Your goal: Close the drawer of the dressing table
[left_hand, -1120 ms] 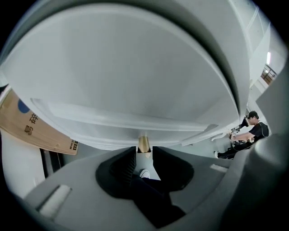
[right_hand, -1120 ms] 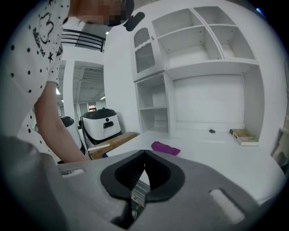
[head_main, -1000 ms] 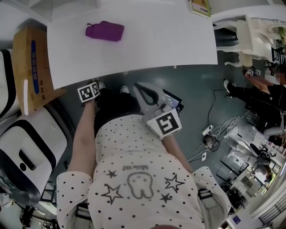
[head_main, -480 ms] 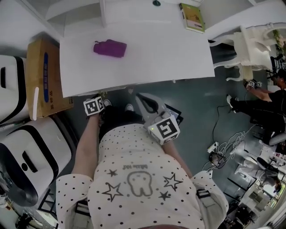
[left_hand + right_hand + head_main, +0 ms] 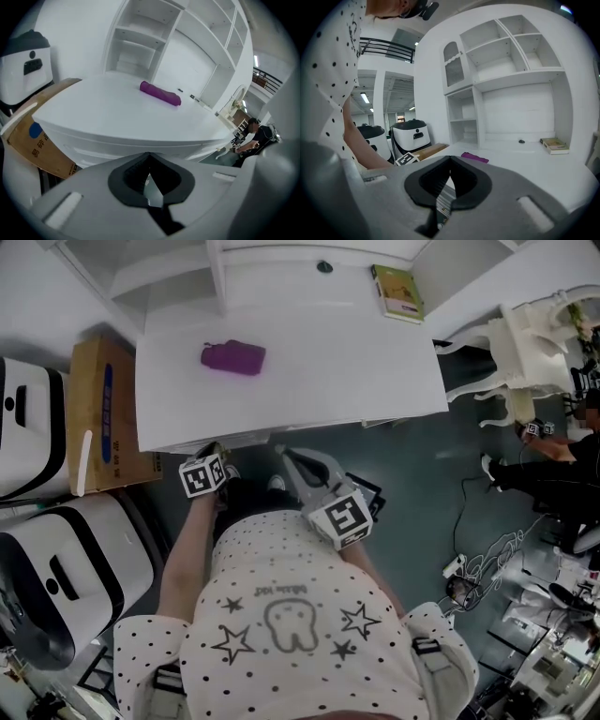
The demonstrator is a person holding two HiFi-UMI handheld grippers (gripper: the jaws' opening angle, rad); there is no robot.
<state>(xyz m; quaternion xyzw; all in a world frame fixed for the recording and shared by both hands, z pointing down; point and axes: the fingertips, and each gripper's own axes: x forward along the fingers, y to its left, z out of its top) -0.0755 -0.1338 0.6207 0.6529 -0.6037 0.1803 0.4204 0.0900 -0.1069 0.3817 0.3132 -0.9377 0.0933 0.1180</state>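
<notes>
The white dressing table [image 5: 375, 362] fills the upper middle of the head view. Its drawer front [image 5: 108, 146] sits under the curved top edge and looks flush; nothing sticks out past the front edge. My left gripper [image 5: 212, 452] is at the left part of that front edge, shut with nothing between its jaws [image 5: 150, 157]. My right gripper [image 5: 283, 452] hovers just in front of the edge's middle, also shut and empty [image 5: 450, 161]. A purple case [image 5: 232, 358] lies on the tabletop.
A book [image 5: 397, 292] lies at the table's back right under white shelves [image 5: 140, 47]. A cardboard box [image 5: 101, 418] leans at the table's left beside white-and-black machines [image 5: 56, 559]. A white chair [image 5: 530, 334], a person [image 5: 562, 451] and floor cables [image 5: 478, 559] are to the right.
The head view has tilted, so more of the shelves shows and the table sits lower in the frame. Both grippers stay at the table's front edge; the left one has risen a little.
</notes>
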